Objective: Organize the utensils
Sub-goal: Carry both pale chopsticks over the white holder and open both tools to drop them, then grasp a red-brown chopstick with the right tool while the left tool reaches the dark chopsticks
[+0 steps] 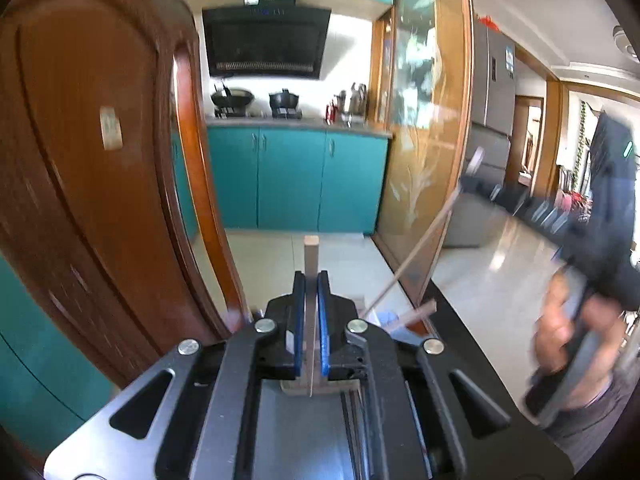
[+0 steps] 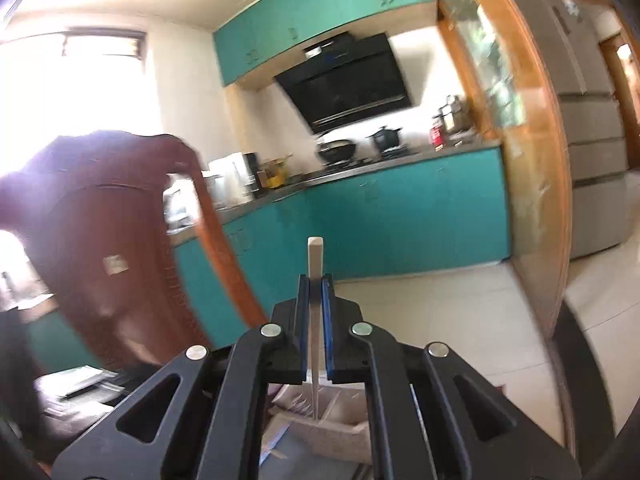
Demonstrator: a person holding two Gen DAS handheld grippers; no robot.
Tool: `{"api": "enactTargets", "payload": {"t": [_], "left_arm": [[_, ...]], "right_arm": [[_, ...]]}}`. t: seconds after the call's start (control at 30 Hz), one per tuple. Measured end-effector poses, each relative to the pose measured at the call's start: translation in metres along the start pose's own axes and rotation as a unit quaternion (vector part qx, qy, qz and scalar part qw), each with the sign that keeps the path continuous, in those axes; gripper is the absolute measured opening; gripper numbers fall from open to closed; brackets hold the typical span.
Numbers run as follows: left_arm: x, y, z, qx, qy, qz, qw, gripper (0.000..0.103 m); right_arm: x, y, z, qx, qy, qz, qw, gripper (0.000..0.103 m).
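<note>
Both jaws clamp shut: left gripper [image 1: 311, 280] and right gripper [image 2: 316, 280] each pinch one upright chopstick [image 1: 311, 254]

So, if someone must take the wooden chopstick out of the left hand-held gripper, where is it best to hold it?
Probably the square top end of the chopstick: it sticks out bare beyond the shut left hand-held gripper. Come from the front, pinching its flat sides.

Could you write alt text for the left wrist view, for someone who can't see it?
The left tool is shut on a pale wooden stick, pointing toward a kitchen with teal cabinets. At right, blurred, a hand holds the right tool, which grips another stick.
</note>
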State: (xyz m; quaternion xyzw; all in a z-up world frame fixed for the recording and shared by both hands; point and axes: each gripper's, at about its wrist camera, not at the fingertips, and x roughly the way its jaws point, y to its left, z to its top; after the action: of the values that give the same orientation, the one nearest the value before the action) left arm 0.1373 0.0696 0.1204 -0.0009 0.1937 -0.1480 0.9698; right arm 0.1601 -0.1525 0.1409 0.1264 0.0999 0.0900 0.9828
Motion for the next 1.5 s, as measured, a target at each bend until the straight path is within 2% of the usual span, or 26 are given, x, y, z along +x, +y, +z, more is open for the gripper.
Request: {"api": "enactTargets", "payload": {"t": [0.13, 0.27, 0.37, 0.47, 0.53, 0.57, 0.6, 0.73, 0.87, 1.03, 1.2, 1.4, 1.5], "left_arm": [[-0.009, -0.001, 0.027, 0.0, -0.023, 0.018, 0.9996, 0.007], [-0.01, 0.001, 0.048, -0.018, -0.047, 0.03, 0.9983, 0.007], [0.001, -0.003, 0.054, -0.029, -0.06, 0.043, 0.9968, 0.007], [0.02, -0.008, 0.055, -0.039, -0.071, 0.061, 0.9948, 0.007], [0.032, -0.008, 0.05, -0.044, -0.072, 0.068, 0.9941, 0.007], [0.041, -0.007, 0.045, -0.047, -0.071, 0.072, 0.9938, 0.007], [0.048, -0.006, 0.041, -0.048, -0.068, 0.075, 0.9937, 0.007], [0.081, -0.002, 0.023, -0.052, -0.039, 0.09, 0.9938, 0.007], [0.098, 0.002, 0.011, -0.055, -0.018, 0.089, 0.9943, 0.007], [0.097, 0.004, -0.007, -0.049, -0.006, 0.089, 0.9948, 0.008], [0.09, 0.002, -0.028, -0.039, 0.003, 0.087, 0.9954, 0.008], [0.073, -0.008, -0.071, -0.011, 0.011, 0.055, 0.9983, 0.009], [0.075, -0.014, -0.095, 0.001, 0.021, 0.018, 0.9996, 0.01]], "right_arm": [[0.034, 0.001, -0.031, -0.034, 0.042, -0.03, 0.998, 0.007], [0.048, -0.007, -0.063, -0.032, 0.067, -0.02, 0.997, 0.007], [0.047, -0.003, -0.073, -0.046, 0.072, -0.012, 0.996, 0.007], [0.036, -0.002, -0.08, -0.061, 0.063, -0.016, 0.996, 0.009], [0.024, -0.004, -0.08, -0.058, 0.048, -0.013, 0.997, 0.017], [0.013, -0.006, -0.079, -0.053, 0.033, -0.015, 0.998, 0.026], [0.004, -0.009, -0.078, -0.05, 0.021, -0.011, 0.998, 0.03], [-0.037, -0.022, -0.077, -0.041, -0.016, 0.024, 0.999, 0.03], [-0.053, -0.039, -0.088, -0.042, -0.003, 0.056, 0.998, 0.03], [-0.041, -0.06, -0.123, -0.042, 0.06, 0.065, 0.995, 0.031], [-0.001, -0.069, -0.16, -0.046, 0.156, 0.013, 0.987, 0.031], [0.044, -0.068, -0.216, -0.064, 0.286, -0.022, 0.956, 0.031], [0.06, -0.063, -0.237, -0.081, 0.335, -0.03, 0.938, 0.031]]}}
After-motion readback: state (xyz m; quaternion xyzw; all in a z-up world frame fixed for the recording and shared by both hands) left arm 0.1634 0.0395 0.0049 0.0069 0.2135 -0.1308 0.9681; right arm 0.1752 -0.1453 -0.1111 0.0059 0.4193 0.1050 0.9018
